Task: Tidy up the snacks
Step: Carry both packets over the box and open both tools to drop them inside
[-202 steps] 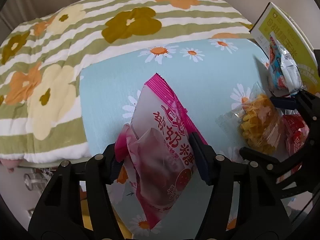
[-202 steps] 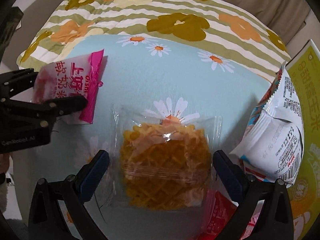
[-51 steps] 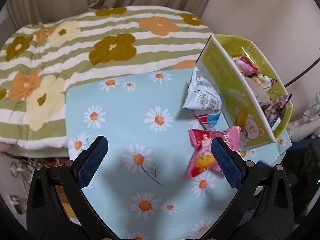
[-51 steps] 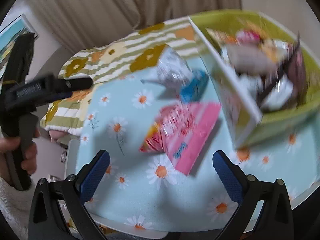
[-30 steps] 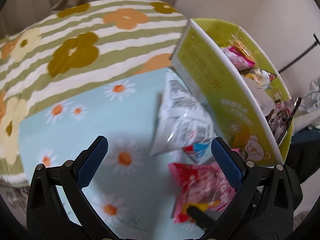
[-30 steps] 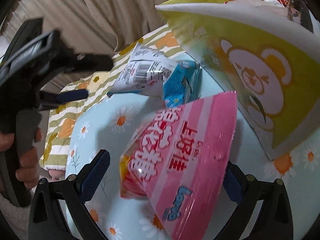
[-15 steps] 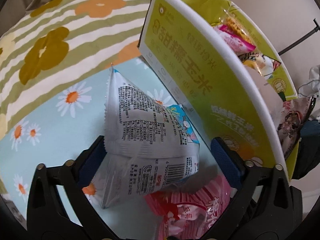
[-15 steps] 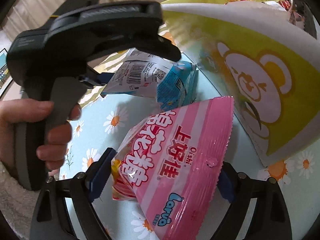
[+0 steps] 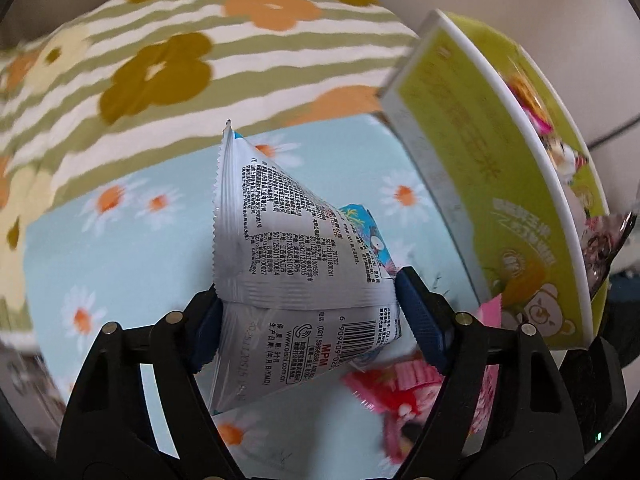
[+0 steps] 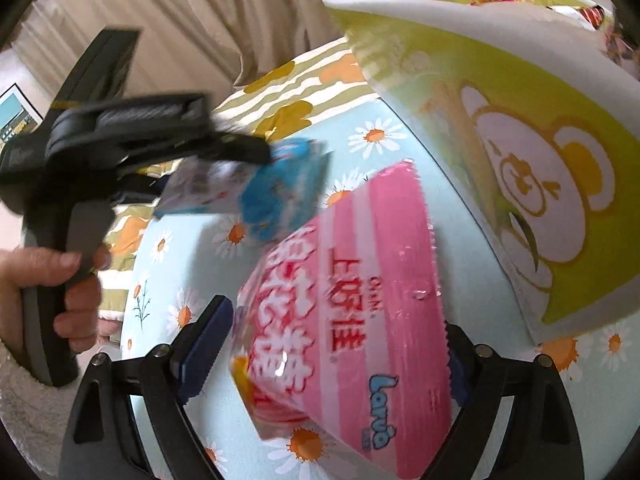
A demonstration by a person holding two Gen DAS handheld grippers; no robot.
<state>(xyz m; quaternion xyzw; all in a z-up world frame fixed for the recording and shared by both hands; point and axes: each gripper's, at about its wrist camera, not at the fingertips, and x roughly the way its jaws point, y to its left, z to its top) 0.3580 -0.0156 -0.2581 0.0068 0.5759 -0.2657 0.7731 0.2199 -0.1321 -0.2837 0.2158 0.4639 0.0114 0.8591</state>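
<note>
My left gripper is shut on a white and blue snack bag and holds it above the daisy tablecloth; it also shows blurred in the right wrist view. My right gripper is shut on a pink striped snack bag, whose edge shows in the left wrist view. The yellow-green bear box stands to the right with several snacks inside, and shows in the right wrist view.
A light blue daisy tablecloth covers the table. A green-striped flowered blanket lies behind it. Beige curtains hang at the back. A hand holds the left gripper's handle.
Both grippers were open over the two bags; now each has closed on its bag. The left one has lifted the white and blue bag off the cloth.
</note>
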